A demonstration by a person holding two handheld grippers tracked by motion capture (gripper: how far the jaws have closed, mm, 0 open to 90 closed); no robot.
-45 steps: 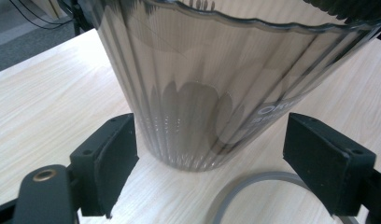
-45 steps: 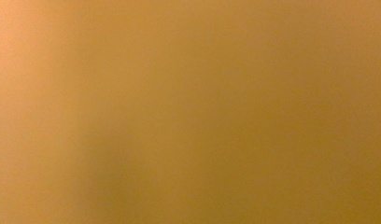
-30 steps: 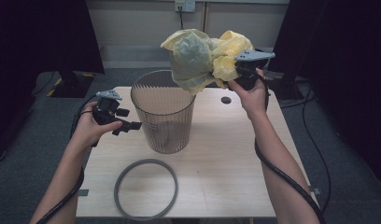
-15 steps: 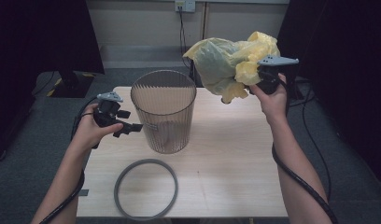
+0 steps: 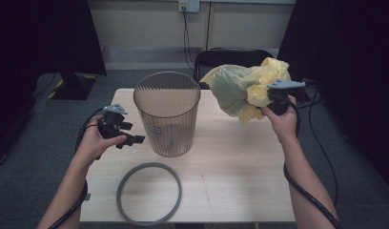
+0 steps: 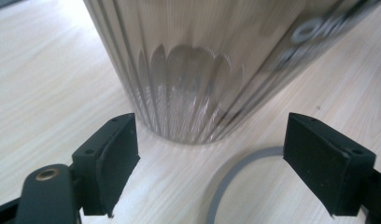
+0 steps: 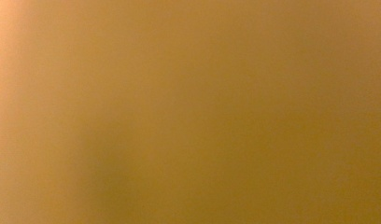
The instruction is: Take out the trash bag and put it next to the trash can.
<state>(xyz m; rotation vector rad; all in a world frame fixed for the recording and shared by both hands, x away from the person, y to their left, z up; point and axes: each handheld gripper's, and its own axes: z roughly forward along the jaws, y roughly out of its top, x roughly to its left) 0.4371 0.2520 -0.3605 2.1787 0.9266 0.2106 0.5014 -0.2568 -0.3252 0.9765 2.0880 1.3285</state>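
Swung the yellow bag [image 5: 245,88], clenched in the right gripper [image 5: 271,102], lower and out to three o'clock of the bin [image 5: 167,114], left gripper [image 6: 209,161] gaping at nine o'clock — lining not yet begun.

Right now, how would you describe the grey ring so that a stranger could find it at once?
Start at the wooden table and find the tall ribbed translucent bin standing on it. The grey ring lies flat on the tabletop just in front of that bin, near the table's front edge. It is the one flat, open hoop there, dull grey against the pale wood.
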